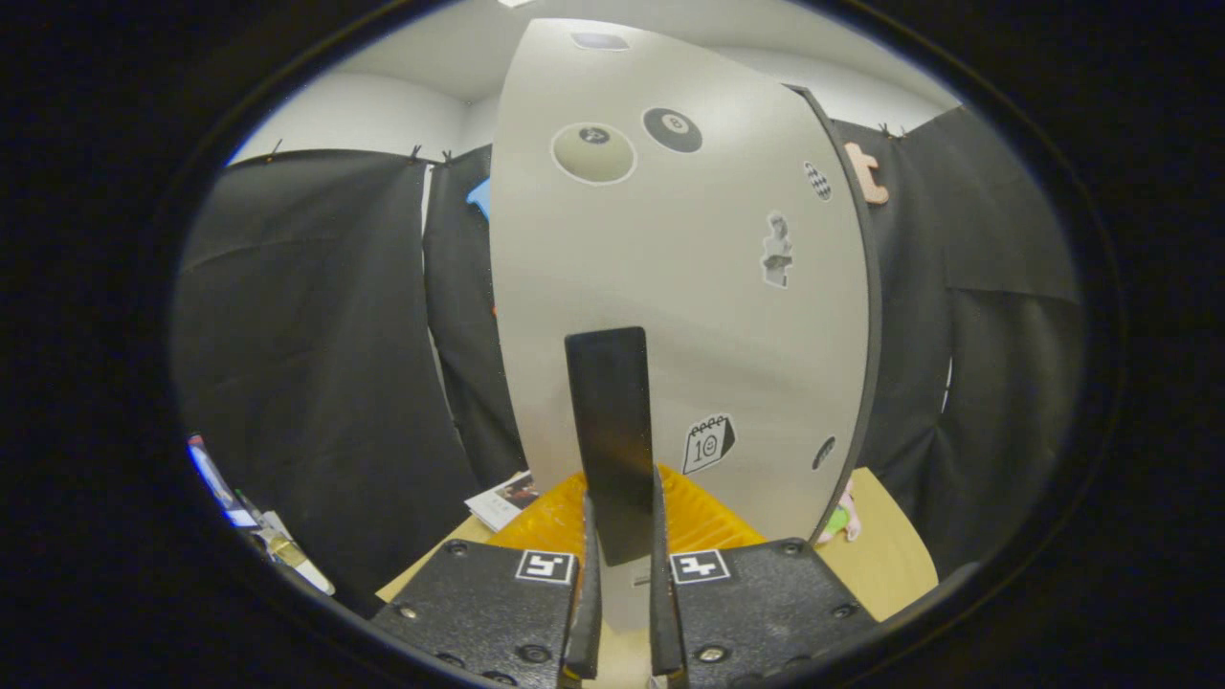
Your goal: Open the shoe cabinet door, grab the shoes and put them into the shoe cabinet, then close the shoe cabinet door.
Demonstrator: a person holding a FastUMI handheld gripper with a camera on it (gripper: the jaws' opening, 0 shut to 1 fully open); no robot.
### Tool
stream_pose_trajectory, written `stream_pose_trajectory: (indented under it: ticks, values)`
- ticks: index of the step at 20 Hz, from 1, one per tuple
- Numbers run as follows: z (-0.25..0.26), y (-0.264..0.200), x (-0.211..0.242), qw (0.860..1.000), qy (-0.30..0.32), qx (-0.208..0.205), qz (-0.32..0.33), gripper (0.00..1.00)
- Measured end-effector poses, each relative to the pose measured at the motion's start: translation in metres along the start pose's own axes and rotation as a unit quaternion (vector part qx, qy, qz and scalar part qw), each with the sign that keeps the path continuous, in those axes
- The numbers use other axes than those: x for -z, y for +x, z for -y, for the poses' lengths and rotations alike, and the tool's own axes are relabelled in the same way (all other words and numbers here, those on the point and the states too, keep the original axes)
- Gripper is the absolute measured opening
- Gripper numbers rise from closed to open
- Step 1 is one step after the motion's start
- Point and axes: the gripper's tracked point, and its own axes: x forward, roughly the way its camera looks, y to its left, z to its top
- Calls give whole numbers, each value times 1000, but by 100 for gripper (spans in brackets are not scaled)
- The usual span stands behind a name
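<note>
You see cabinet door (670,287) – smooth matt beige panel, paper-like stickers (708,443) stuck flat on it. Your gripper (619,584) closed on door's black handle (612,440), smooth with dull sheen; finger bodies grainy black plastic, metal screws. Yellow ridged mat (699,522) – plastic look. Table (885,555) pale wood, matt.

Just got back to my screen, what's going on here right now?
The hand-held gripper has its two fingers closed on the black handle of the shoe cabinet door, a pale panel with stickers standing just ahead. An orange mat lies on the wooden table below. Whether the door is opening or closing can't be told.
</note>
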Motion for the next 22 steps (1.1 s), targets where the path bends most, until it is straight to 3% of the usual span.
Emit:
stream_pose_trajectory:
  ticks: [15,22]
  values:
    - [38,-37,3,998,11,54,-3,17]
    - [75,-52,4,992,12,122,6,8]
